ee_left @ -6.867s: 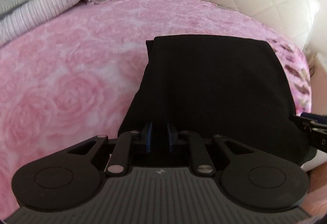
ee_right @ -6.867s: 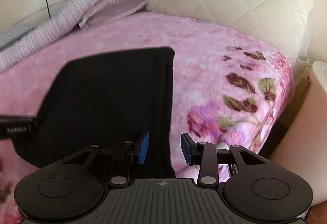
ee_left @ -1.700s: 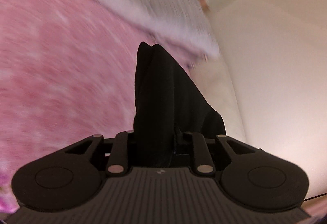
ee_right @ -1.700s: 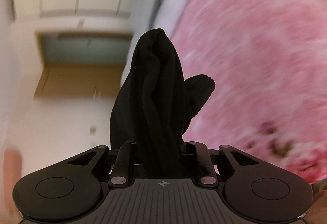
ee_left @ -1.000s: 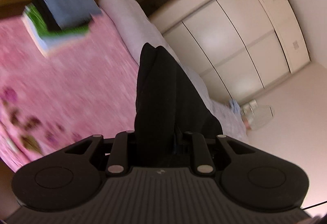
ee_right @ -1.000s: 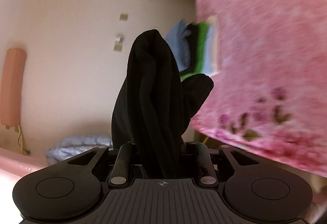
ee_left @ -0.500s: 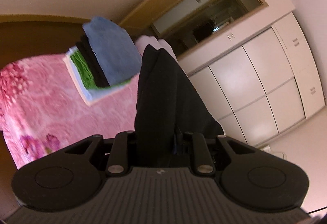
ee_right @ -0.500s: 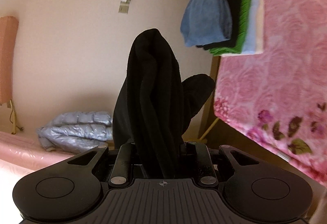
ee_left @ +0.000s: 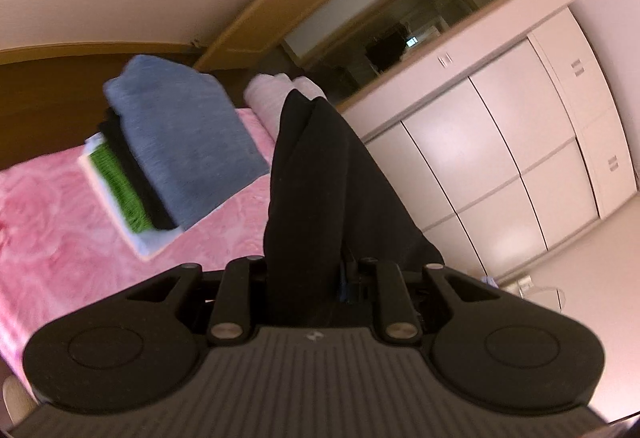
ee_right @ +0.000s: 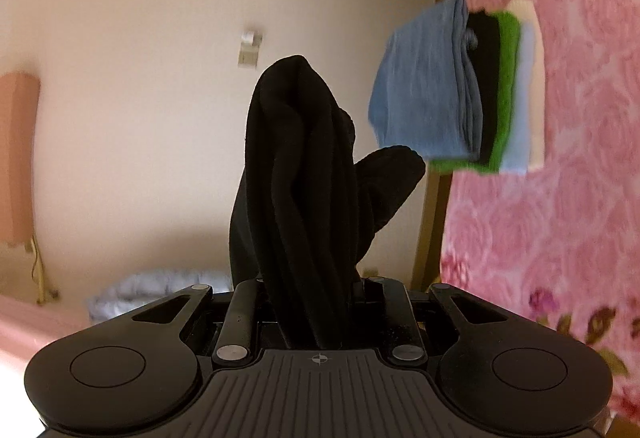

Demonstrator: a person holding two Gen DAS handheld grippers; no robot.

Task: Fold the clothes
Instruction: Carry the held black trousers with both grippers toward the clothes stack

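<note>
Both grippers were raised off the bed, each clamped on the same folded black garment (ee_left: 320,182), which bunched up out of the jaws and hid the fingertips. In the left wrist view, the left gripper (ee_left: 310,278) held the cloth between closed fingers, the fabric rising toward 12 o'clock. At about 10 o'clock from it sat a stack of folded clothes (ee_left: 168,154) on the pink blanket (ee_left: 52,230): a blue piece on top, then black, green and pale layers. A white wardrobe (ee_left: 500,158) filled the 2 o'clock side.

In the right wrist view, the right gripper (ee_right: 316,302) was likewise closed on the black garment (ee_right: 296,190), with the same stack (ee_right: 448,90) at about 1 o'clock. The view was tilted, so the bed ran up the right edge.

The two-sided grip likely kept the folds together while the garment was carried toward the stack, probably to be laid on top.
</note>
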